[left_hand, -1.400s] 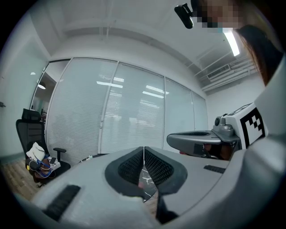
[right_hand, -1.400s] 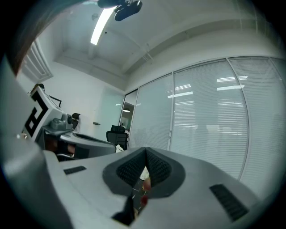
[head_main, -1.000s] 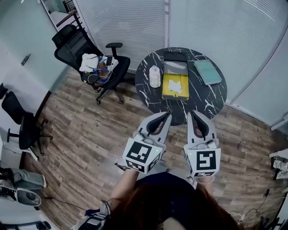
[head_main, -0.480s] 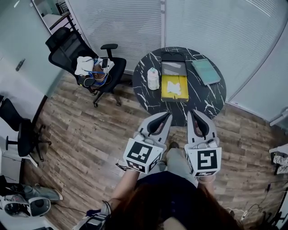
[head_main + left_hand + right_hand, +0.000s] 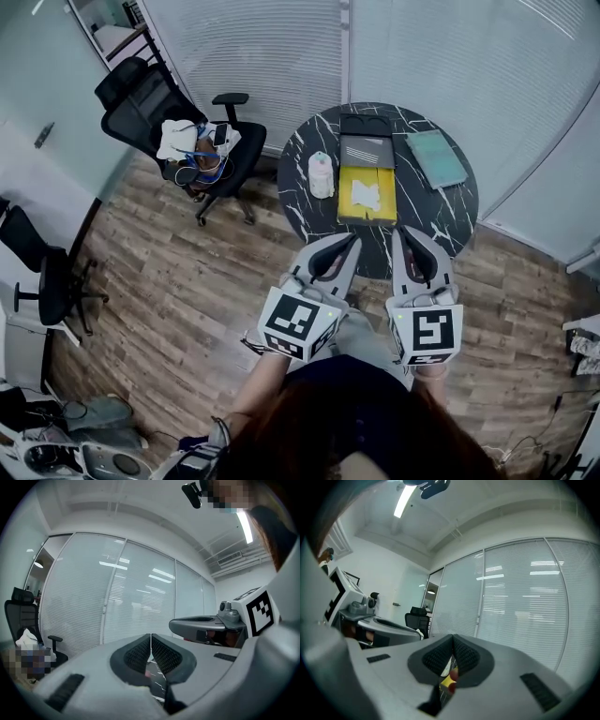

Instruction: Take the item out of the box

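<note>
On the round black marble table (image 5: 441,214) lies an open box (image 5: 365,172) with a yellow inside and a grey lid folded back; a white item (image 5: 366,194) rests in the yellow part. My left gripper (image 5: 349,243) and right gripper (image 5: 405,238) hover side by side just short of the table's near edge, both shut and holding nothing. In the left gripper view the pads (image 5: 140,653) meet; a sliver of table shows below. Through the right gripper view's pads (image 5: 461,657) a bit of yellow shows.
A white bottle-like object (image 5: 322,174) stands left of the box and a teal book (image 5: 439,158) lies at its right. A black office chair (image 5: 178,131) with clothes on it stands left of the table. Frosted glass walls close off the back; wooden floor surrounds the table.
The view has shifted so the table sits slightly nearer and lower. Both grippers stay shut and keep their pose.
</note>
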`<state>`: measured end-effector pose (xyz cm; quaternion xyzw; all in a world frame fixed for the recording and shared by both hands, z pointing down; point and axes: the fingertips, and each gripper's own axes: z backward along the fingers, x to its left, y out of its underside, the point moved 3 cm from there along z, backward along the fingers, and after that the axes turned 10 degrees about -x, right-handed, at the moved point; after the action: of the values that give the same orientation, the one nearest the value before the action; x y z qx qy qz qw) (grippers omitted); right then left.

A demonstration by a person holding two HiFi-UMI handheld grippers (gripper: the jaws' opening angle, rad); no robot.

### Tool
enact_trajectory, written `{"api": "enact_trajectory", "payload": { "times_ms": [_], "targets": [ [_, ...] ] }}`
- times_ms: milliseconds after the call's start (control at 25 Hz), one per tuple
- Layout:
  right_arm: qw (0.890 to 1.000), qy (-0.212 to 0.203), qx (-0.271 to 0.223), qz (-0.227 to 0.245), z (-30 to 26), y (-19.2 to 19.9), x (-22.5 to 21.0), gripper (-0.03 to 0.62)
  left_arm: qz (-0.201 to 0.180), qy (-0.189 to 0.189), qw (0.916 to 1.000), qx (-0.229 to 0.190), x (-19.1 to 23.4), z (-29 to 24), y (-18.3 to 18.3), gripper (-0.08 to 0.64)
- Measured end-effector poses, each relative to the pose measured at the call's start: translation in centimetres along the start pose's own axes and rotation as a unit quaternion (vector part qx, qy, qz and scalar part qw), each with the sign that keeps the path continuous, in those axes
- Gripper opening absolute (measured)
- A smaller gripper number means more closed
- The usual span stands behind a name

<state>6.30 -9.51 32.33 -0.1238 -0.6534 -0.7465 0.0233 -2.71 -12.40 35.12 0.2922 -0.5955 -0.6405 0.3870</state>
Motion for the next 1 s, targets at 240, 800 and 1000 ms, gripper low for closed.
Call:
{"api": "enact_trajectory", "payload": {
  "times_ms": [240,800,1000],
  "targets": [
    [1.0,-0.007,0.011,-0.003,-2.6,1.3,-2.1,0.025,-0.004,0.001,1.0,0.006,1.4,-3.0,0.1,0.026],
    [0.998,-0.056,0.042,0.001,-9.1,5.0,-5.0,0.026,-0.008,-0.027,0.9996,0.01,5.3,-8.9,0.7,0.028],
    [0.995,-0.084,0.054,0.009,-10.9,6.4,-5.4,0.026,-0.012,-0.04,0.9991,0.01,6.4,-10.4,0.9,0.027]
  ]
}}
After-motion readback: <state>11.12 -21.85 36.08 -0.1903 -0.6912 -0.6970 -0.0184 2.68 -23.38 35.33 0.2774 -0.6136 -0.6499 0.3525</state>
